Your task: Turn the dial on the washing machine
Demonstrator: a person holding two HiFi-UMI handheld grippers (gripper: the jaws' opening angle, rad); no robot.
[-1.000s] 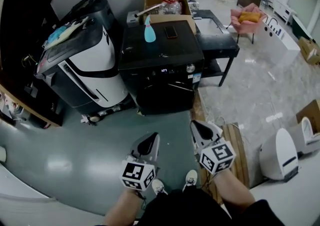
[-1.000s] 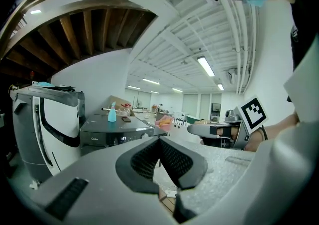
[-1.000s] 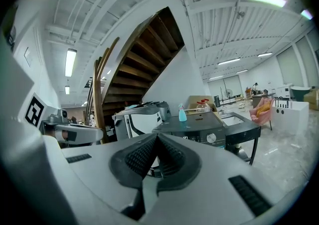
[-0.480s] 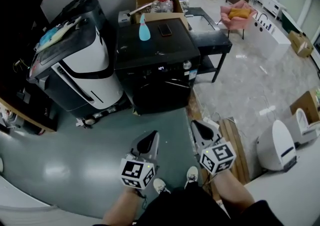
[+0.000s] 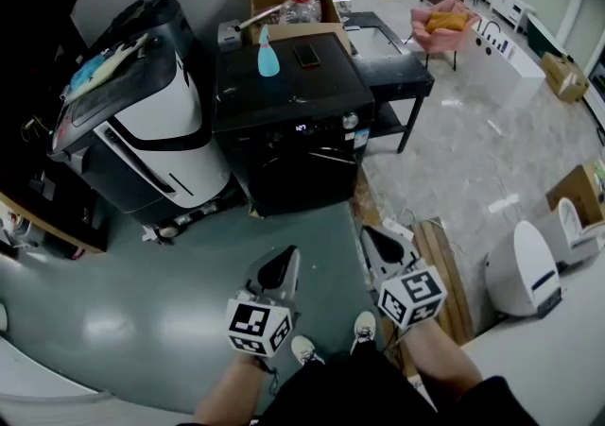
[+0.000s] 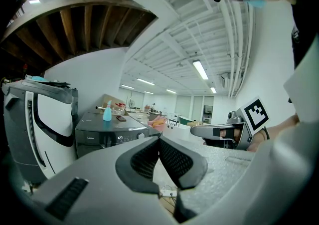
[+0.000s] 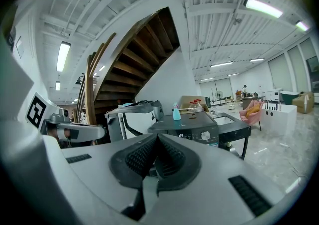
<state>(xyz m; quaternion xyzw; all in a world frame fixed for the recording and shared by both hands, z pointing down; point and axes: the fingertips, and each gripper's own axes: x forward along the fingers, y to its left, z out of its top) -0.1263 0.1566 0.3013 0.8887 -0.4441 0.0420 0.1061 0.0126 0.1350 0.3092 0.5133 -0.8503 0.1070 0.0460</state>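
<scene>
Dial point(image 5: 351, 120): small round silvery knob at the right end of the boxy matte-black washing machine point(image 5: 293, 93) (front panel), well apart from the left gripper point(image 5: 286, 256) and right gripper point(image 5: 371, 235), whose ribbed dark jaws are pressed together, empty.

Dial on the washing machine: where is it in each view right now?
Head view: dial upper centre, right end of the black washing machine front panel.
Left gripper view: dial left of centre, below mid-height.
Right gripper view: dial right of centre, below mid-height.
Shared landmark: blue spray bottle on the machine's top.
</scene>
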